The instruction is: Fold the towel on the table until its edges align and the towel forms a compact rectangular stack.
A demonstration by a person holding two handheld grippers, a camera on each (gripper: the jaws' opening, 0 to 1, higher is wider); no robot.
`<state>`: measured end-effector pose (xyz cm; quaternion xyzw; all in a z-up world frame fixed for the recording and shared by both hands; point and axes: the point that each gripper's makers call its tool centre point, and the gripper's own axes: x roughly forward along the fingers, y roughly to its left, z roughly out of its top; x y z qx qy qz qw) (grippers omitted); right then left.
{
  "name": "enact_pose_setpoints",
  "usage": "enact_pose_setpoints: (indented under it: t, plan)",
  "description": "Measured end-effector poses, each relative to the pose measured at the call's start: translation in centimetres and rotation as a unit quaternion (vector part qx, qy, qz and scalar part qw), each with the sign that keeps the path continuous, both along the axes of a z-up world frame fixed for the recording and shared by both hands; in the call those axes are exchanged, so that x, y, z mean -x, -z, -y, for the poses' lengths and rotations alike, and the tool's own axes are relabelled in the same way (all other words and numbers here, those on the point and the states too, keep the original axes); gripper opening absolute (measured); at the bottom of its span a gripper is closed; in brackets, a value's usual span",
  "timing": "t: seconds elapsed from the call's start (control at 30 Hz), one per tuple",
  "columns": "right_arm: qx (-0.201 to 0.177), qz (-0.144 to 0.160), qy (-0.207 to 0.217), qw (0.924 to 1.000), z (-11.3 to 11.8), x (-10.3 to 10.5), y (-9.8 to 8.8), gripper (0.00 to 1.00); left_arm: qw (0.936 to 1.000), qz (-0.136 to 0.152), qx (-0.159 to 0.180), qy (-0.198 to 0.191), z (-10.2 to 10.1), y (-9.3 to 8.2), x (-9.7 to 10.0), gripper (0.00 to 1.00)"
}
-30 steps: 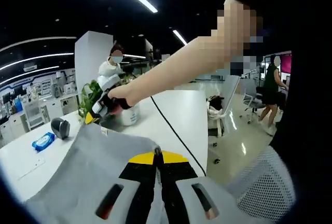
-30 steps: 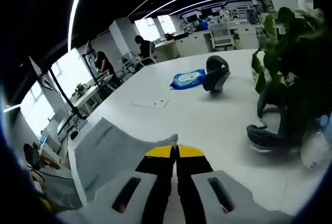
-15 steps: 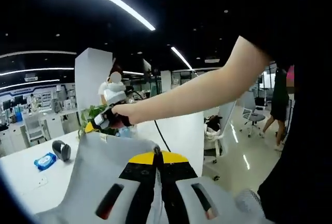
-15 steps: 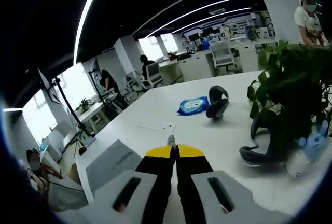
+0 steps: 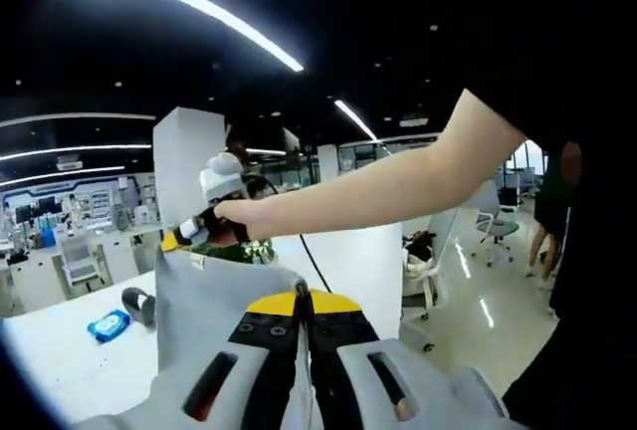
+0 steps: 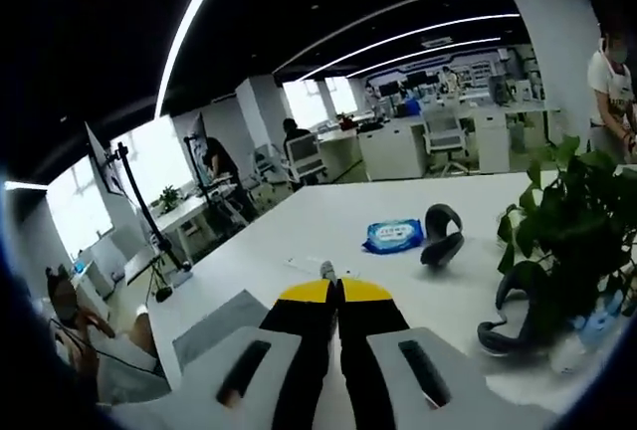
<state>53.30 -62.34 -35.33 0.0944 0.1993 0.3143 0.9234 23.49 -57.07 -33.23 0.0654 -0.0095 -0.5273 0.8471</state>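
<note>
I hold the grey towel [image 5: 214,296] lifted above the white table [image 6: 328,226]: my left gripper [image 5: 303,301] pinches one soft corner, my right gripper [image 6: 334,289] another. Beyond the towel's edge the smooth tabletop lies open toward a blue packet [image 6: 394,235].
</note>
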Motion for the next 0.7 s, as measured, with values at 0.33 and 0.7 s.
enact_pose_setpoints:
  t: [0.33,0.7]
  plan:
    - [-0.009,0.011,-0.036,0.9992,-6.8,-1.0,-1.6,0.0,0.998,0.008,0.035,-0.052,-7.9,-2.2,-0.6,0.02]
    - [-0.01,0.013,-0.065,0.9978,-12.5,-1.6,-2.1,0.0,0.9943,0.009,0.055,-0.091,-14.3,-2.2,-1.2,0.02]
